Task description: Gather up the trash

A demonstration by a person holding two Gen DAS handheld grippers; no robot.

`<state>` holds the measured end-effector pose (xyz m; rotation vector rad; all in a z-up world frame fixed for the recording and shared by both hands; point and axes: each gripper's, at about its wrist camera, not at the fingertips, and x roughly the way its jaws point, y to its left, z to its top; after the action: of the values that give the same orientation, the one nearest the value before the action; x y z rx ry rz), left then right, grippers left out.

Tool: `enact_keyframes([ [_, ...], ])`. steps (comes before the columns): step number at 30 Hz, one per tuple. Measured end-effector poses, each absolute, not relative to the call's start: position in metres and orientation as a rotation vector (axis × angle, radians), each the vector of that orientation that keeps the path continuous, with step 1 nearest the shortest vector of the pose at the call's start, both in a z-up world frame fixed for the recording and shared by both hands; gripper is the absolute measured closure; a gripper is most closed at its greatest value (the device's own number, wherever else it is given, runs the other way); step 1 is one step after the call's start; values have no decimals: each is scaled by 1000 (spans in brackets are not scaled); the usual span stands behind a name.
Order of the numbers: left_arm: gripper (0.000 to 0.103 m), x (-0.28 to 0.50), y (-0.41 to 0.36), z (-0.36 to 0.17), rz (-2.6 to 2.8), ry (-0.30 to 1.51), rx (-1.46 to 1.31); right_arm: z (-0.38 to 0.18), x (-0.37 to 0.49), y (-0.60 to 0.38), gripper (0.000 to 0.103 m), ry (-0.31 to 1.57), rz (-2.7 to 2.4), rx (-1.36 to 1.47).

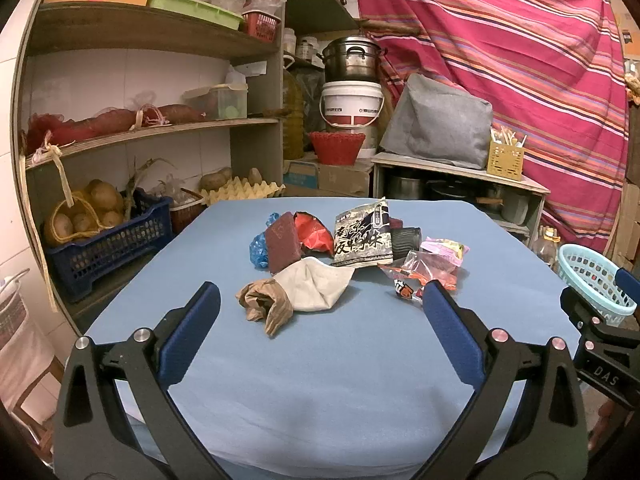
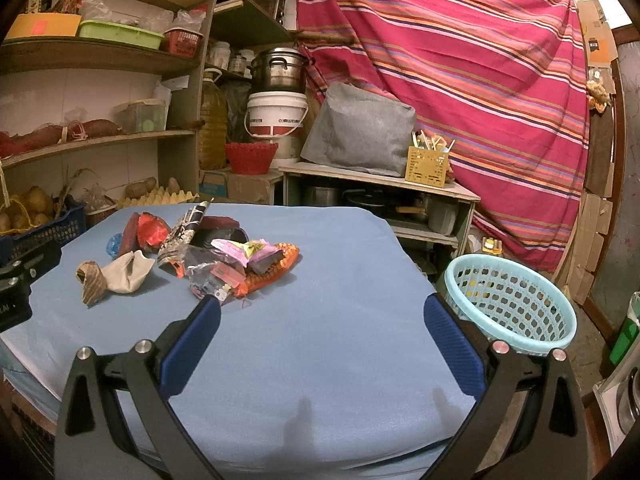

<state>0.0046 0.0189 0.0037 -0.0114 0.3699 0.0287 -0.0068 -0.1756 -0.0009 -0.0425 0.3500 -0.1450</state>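
- The left gripper [image 1: 320, 300] hovers over the table [image 1: 320, 400], jaws spread wide and empty.
- The trash pile [image 1: 344, 256] lies on the table beyond the jaws; its brown paper wad [image 1: 266, 304] sits between the fingertips, just ahead.
- The right gripper [image 2: 322, 312] is also spread wide and empty; the pile [image 2: 216, 256] lies ahead, left of its jaws.
- A basket [image 2: 516, 304] stands off the table's right edge, well apart from the pile.

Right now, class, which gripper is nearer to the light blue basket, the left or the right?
The right. The right gripper hangs over the table's right side, its right finger close beside the light blue basket. The left gripper faces the crumpled brown paper, farther left.
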Motion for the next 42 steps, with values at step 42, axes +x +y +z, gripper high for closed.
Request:
enact_keyframes([
  [42,5,52,57,-25,56,486,18,-28,32,-199,4,468,-160,38],
])
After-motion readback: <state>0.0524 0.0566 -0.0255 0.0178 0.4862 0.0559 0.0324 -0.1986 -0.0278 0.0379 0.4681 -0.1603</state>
